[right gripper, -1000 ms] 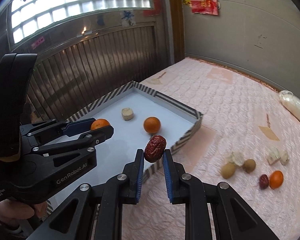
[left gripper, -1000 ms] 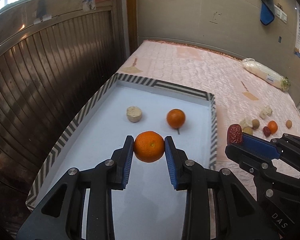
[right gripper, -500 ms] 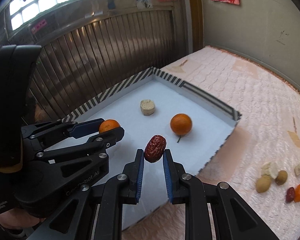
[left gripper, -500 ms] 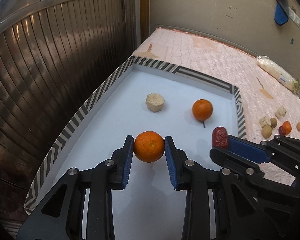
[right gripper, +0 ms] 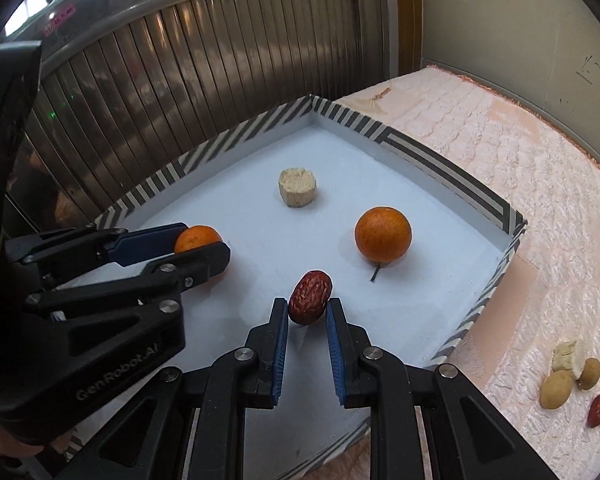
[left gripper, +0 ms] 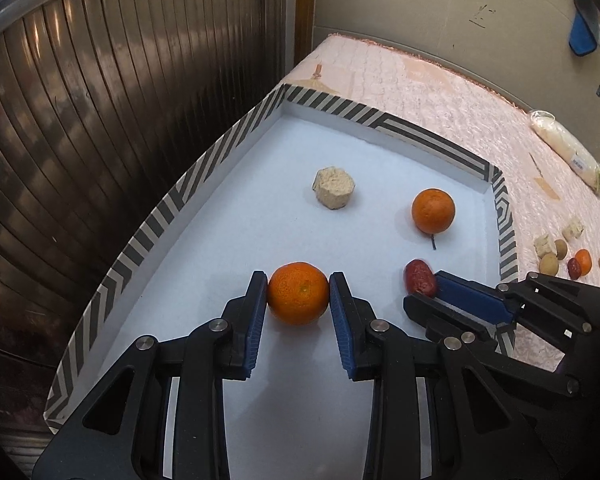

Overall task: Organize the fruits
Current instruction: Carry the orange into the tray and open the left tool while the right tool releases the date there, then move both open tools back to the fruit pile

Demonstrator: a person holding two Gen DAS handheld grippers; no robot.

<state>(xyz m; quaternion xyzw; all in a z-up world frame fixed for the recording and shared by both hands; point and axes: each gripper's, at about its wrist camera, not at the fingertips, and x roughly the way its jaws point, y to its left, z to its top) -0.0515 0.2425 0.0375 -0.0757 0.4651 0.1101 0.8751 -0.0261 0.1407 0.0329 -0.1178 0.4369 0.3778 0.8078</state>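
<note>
My left gripper (left gripper: 298,294) is shut on an orange mandarin (left gripper: 298,293), low over the white floor of the striped-rim tray (left gripper: 172,204). My right gripper (right gripper: 308,306) is shut on a red date (right gripper: 310,297), also low inside the tray, right of the left gripper. The date shows in the left wrist view (left gripper: 419,277); the held mandarin shows in the right wrist view (right gripper: 198,238). A second mandarin (left gripper: 433,211) with a stem and a beige chunk (left gripper: 334,194) lie on the tray floor farther in.
The tray sits on a pink quilted mat (left gripper: 420,92) beside a ribbed metal shutter (left gripper: 100,112). Several small fruits and beige chunks (right gripper: 576,380) lie on the mat to the right. A wrapped white vegetable (left gripper: 568,156) lies far right.
Both grippers have moved forward and down into the tray, each still holding its fruit. The right gripper with the date has crossed the tray's rim to inside.
</note>
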